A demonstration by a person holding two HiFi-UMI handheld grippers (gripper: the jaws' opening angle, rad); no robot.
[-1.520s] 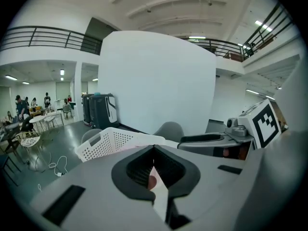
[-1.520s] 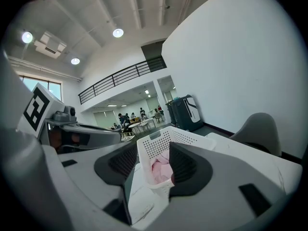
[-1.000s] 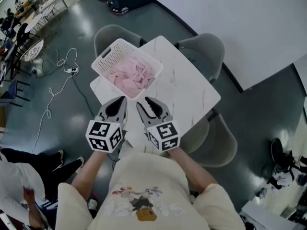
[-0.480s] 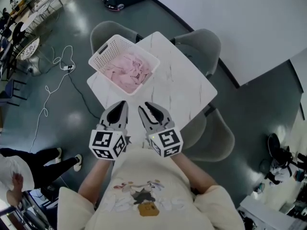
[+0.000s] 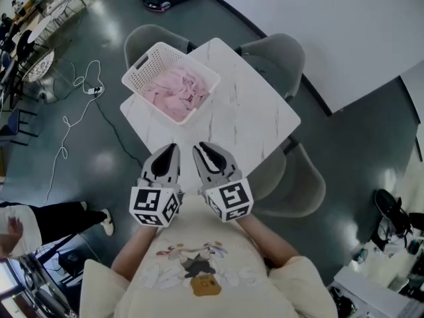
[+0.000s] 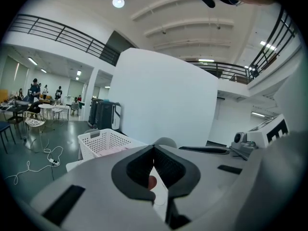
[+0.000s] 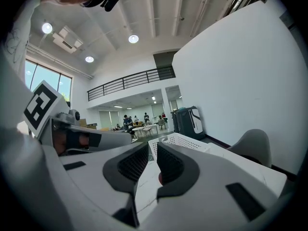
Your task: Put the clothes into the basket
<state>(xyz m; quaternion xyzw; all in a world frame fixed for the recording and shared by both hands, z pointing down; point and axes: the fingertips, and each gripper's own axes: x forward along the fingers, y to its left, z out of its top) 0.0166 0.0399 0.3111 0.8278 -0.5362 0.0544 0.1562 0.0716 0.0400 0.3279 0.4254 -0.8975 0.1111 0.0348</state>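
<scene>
Peering down, only head view shows clothes (image 5: 175, 93) filling the basket (image 5: 140, 66).

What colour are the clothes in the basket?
Pale pink clothes, lying in the white basket; best seen in the head view.

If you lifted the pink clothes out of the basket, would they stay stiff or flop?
Probably flop: the pink clothes lie crumpled in soft folds. They look thin, so likely light. The basket is holey plastic, so it would likely keep its shape.
</scene>
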